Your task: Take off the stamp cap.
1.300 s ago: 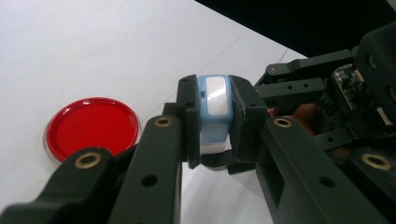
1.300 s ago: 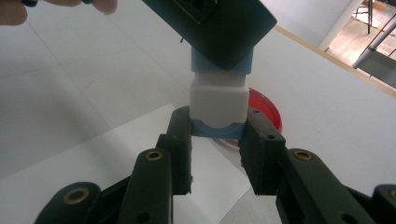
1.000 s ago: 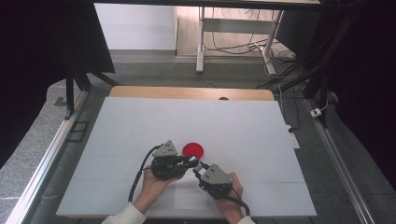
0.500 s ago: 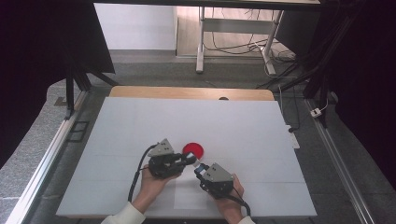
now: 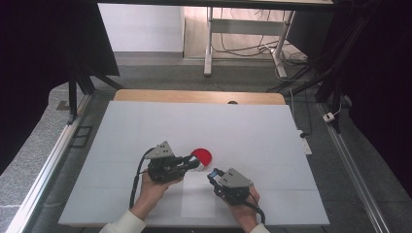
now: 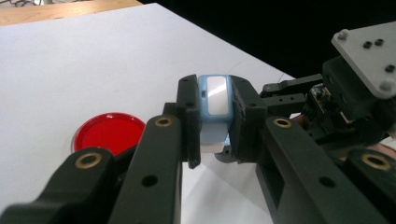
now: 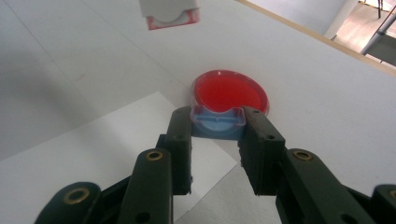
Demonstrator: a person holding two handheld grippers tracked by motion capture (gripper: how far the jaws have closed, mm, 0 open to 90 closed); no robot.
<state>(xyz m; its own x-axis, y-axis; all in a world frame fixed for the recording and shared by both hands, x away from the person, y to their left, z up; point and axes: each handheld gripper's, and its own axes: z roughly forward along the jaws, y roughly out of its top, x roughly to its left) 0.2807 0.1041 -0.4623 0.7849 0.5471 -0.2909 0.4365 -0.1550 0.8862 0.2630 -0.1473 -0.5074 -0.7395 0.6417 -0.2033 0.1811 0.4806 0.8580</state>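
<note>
A round red dish (image 5: pixel 201 155) lies on the white table (image 5: pixel 252 126). My left gripper (image 5: pixel 194 163) reaches to its near-left side, shut on a small light-blue block with a white window (image 6: pixel 215 107). The left gripper view also has the red dish (image 6: pixel 108 133) at the left and the other gripper's grey plate (image 6: pixel 369 56) at the right. My right gripper (image 5: pixel 213 174) points up-left at the dish, shut on a small blue piece (image 7: pixel 217 123) just in front of the red dish (image 7: pixel 231 91). A white piece with a pink rim (image 7: pixel 170 14) hangs in at the top edge of the right gripper view.
A white paper sheet (image 5: pixel 197 196) lies on the table under the hands. A wooden strip (image 5: pixel 194 96) runs along the table's far edge. Metal rails (image 5: pixel 48 165) flank the table, with desk legs and cables on the floor beyond.
The two grippers have drawn slightly apart: the left one went a little left, the right one a little right, and a small gap now shows between their tips.
</note>
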